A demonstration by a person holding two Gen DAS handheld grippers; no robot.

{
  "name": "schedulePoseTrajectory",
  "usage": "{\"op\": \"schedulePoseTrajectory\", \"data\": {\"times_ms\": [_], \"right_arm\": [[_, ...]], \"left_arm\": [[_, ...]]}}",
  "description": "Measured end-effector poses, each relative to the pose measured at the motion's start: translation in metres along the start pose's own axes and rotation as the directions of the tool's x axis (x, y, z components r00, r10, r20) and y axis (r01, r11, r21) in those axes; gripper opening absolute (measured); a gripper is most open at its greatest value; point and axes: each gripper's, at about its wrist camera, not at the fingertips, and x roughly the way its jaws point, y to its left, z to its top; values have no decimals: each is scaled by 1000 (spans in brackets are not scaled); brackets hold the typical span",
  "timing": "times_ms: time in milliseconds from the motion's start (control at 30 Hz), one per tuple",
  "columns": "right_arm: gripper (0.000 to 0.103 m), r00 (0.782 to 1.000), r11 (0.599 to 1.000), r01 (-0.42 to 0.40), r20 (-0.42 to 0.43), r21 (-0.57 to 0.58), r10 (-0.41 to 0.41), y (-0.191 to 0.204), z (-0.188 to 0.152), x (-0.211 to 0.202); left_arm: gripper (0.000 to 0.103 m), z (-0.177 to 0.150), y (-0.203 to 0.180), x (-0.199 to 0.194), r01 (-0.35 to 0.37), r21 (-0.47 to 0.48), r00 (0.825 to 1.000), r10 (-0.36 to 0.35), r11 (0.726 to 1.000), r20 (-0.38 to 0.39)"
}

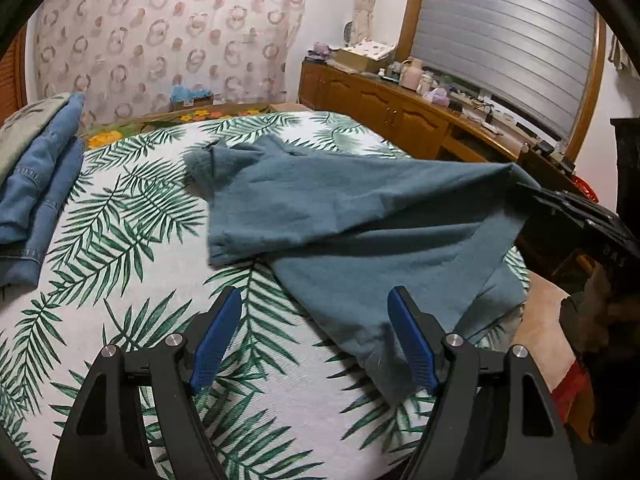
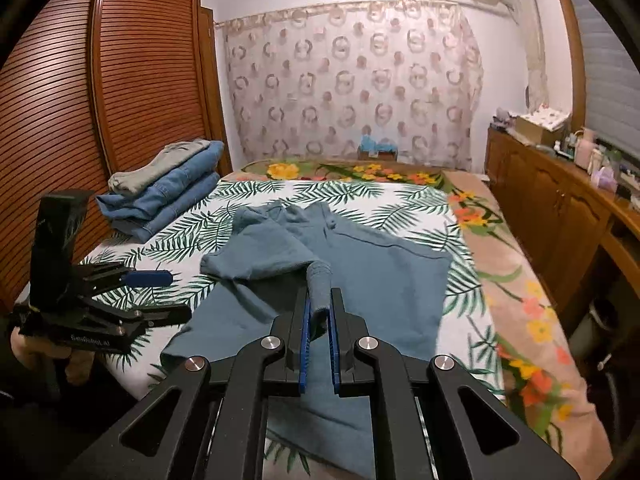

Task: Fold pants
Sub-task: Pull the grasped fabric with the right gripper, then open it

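Teal pants point(image 1: 340, 216) point(image 2: 372, 280) lie spread on the leaf-print bed sheet point(image 1: 132, 216) point(image 2: 360, 194). My right gripper point(image 2: 319, 300) is shut on a bunched fold of the pants and holds it lifted above the rest of the cloth. In the left wrist view that gripper point(image 1: 520, 184) enters from the right edge with the cloth tented up to it. My left gripper point(image 1: 316, 304) point(image 2: 170, 277) stands open above the sheet at the pants' near edge, with nothing between its blue pads.
A stack of folded jeans and a grey garment point(image 1: 36, 184) point(image 2: 168, 188) sits at the bed's left side. A wooden cabinet point(image 1: 392, 112) point(image 2: 560, 208) with clutter runs along the right. A slatted wardrobe point(image 2: 100, 92) stands on the left. A floral blanket point(image 2: 520, 280) lines the bed's right edge.
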Motion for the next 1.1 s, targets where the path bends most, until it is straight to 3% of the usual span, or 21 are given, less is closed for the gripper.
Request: {"op": "schedulePoseTrajectory", "data": {"times_ms": [333, 700, 1100], "right_arm": [[7, 999, 999, 49, 1, 17, -49, -6, -19, -30], [7, 992, 998, 69, -107, 4, -68, -4, -35, -27], [7, 982, 995, 61, -180, 74, -47, -20, -45, -17]], "left_arm": [[76, 1, -13, -1, 6, 27, 1000, -6, 1000, 2], [76, -1, -15, 5, -3, 26, 1000, 3, 1000, -11], [76, -5, -19, 12, -11, 32, 1000, 12, 999, -29]]}}
